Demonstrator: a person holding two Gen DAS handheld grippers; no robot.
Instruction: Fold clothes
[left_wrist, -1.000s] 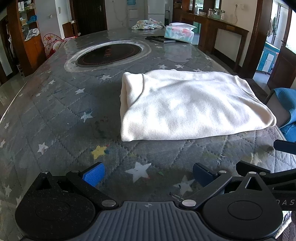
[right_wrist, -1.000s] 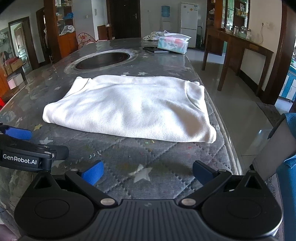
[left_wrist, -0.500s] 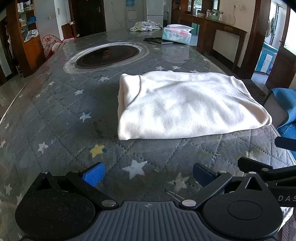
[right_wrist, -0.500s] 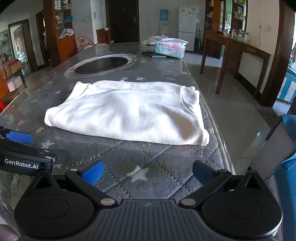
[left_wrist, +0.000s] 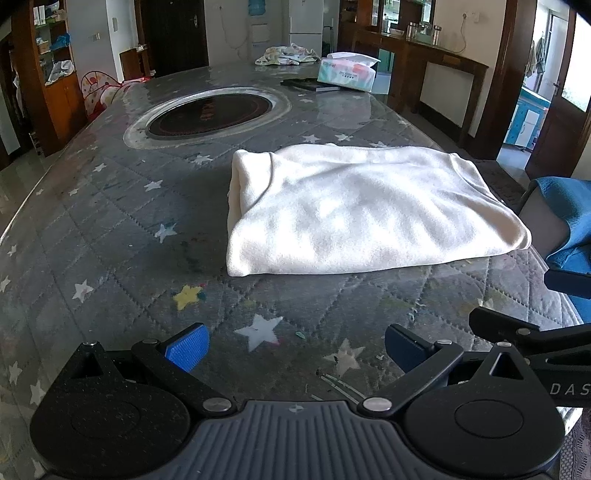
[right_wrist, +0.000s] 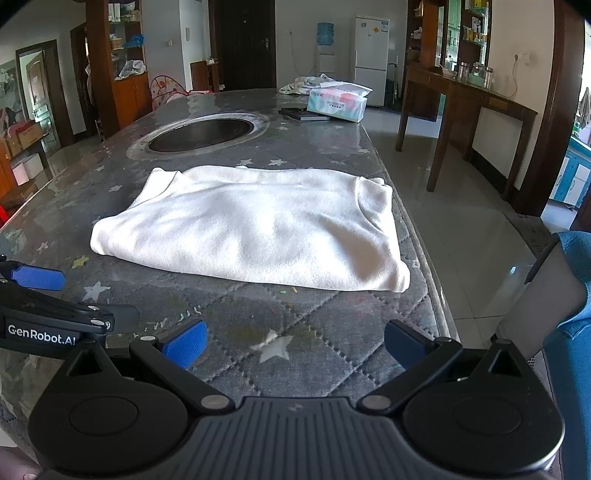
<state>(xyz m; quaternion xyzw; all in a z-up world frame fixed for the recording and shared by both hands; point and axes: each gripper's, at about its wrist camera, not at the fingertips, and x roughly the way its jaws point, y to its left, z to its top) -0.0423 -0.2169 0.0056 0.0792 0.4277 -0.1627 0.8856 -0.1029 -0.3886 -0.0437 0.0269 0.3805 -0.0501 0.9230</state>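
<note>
A cream-white garment (left_wrist: 362, 214) (right_wrist: 258, 232) lies folded into a flat rectangle on the grey star-patterned quilted table cover (left_wrist: 110, 229) (right_wrist: 314, 332). My left gripper (left_wrist: 293, 349) hovers over the near part of the table, short of the garment, open and empty. My right gripper (right_wrist: 293, 347) also hangs back from the garment's near edge, open with nothing between its blue pads. In the right wrist view the left gripper (right_wrist: 37, 280) shows at the left edge, and part of the right gripper (left_wrist: 535, 332) shows at the right in the left wrist view.
A round dark inset (left_wrist: 210, 114) sits in the table beyond the garment. A tissue box (left_wrist: 347, 72), a dark flat object (left_wrist: 310, 84) and a crumpled cloth (left_wrist: 286, 55) lie at the far end. The table edge (right_wrist: 424, 258) drops to tiled floor; a blue sleeve (right_wrist: 576, 295) is at right.
Both grippers have drawn back and risen slightly from the folded garment, which now looks a little farther away. The garment itself has not moved.
</note>
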